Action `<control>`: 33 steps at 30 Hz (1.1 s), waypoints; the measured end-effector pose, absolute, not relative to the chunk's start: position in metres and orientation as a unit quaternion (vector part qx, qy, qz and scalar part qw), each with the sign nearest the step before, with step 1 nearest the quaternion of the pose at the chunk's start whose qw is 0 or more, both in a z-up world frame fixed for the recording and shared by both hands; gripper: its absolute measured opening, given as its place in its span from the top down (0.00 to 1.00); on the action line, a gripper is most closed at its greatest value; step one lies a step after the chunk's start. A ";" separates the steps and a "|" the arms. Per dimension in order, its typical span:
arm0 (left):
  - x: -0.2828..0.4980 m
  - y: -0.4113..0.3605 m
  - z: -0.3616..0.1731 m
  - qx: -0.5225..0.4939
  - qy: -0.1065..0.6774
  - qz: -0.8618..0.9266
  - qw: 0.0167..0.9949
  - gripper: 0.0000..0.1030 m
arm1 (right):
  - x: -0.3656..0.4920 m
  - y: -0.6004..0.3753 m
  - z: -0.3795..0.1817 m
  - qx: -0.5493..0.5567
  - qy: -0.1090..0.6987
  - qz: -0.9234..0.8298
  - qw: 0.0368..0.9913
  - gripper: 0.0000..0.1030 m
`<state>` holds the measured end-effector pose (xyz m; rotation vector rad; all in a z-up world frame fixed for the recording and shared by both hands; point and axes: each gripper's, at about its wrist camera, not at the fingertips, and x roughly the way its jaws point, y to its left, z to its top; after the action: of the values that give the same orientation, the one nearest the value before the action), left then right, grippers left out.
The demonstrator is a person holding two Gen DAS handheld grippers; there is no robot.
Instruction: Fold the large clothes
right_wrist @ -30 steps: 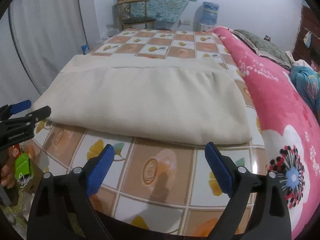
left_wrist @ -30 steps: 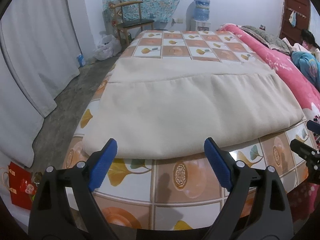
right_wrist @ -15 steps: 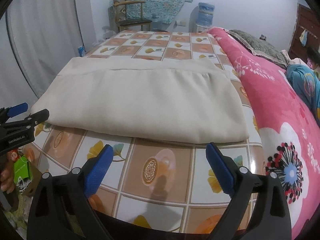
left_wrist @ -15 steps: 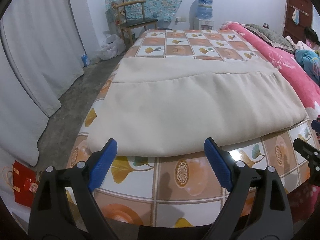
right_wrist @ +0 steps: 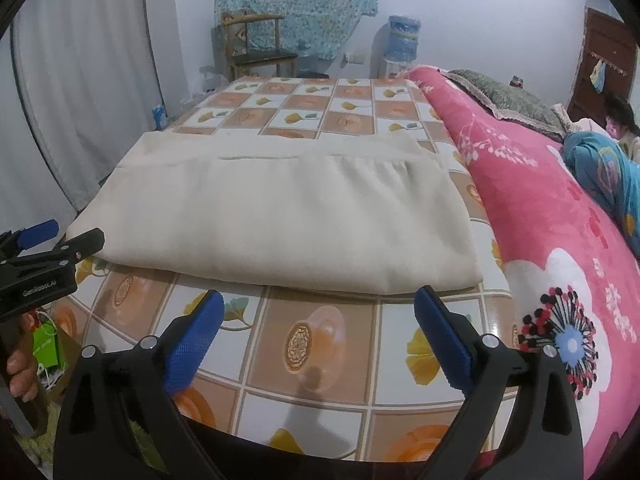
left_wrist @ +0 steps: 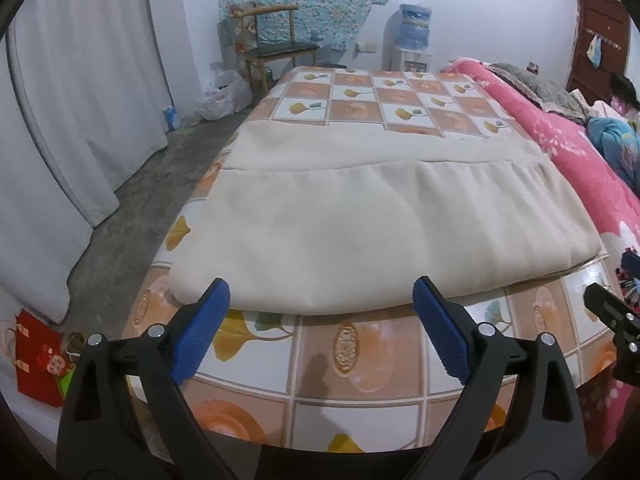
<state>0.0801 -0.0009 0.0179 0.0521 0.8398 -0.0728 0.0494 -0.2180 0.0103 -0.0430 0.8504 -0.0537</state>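
A large cream garment (left_wrist: 380, 224) lies folded flat on the tiled-pattern bed sheet (left_wrist: 360, 360); it also shows in the right wrist view (right_wrist: 288, 220). My left gripper (left_wrist: 320, 300) is open and empty, just short of the garment's near fold, toward its left part. My right gripper (right_wrist: 318, 312) is open and empty, just short of the near edge toward the garment's right corner. The left gripper shows at the left edge of the right wrist view (right_wrist: 60, 240), beside the garment's left corner.
A pink flowered blanket (right_wrist: 560, 240) lies along the right of the bed, with a person (right_wrist: 616, 120) beyond it. White curtains (left_wrist: 80, 120) hang at left over a concrete floor. A chair (left_wrist: 276, 48) and water dispenser (left_wrist: 412, 40) stand at the far wall. A red bag (left_wrist: 36, 360) sits low left.
Both grippers have drawn slightly back and up from the garment, staying open. The garment has not moved.
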 end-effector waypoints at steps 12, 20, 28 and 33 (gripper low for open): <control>0.062 -0.017 0.022 0.042 0.385 0.011 0.922 0.08 | 0.044 -0.222 0.012 -0.012 0.418 -0.046 0.907 0.09; 0.062 -0.031 0.019 0.058 0.405 0.011 0.913 0.08 | 0.044 -0.223 0.012 -0.001 0.419 -0.050 0.906 0.09; 0.061 -0.034 0.014 0.036 0.431 0.005 0.902 0.08 | 0.048 -0.220 0.005 0.011 0.433 -0.049 0.900 0.09; 0.061 -0.034 0.011 0.030 0.436 0.007 0.899 0.08 | 0.048 -0.215 0.001 0.005 0.439 -0.043 0.898 0.09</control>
<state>0.0606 -0.0341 0.0114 0.0630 0.9029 0.0145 0.0484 -0.2153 0.0012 0.0114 0.9089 -0.0895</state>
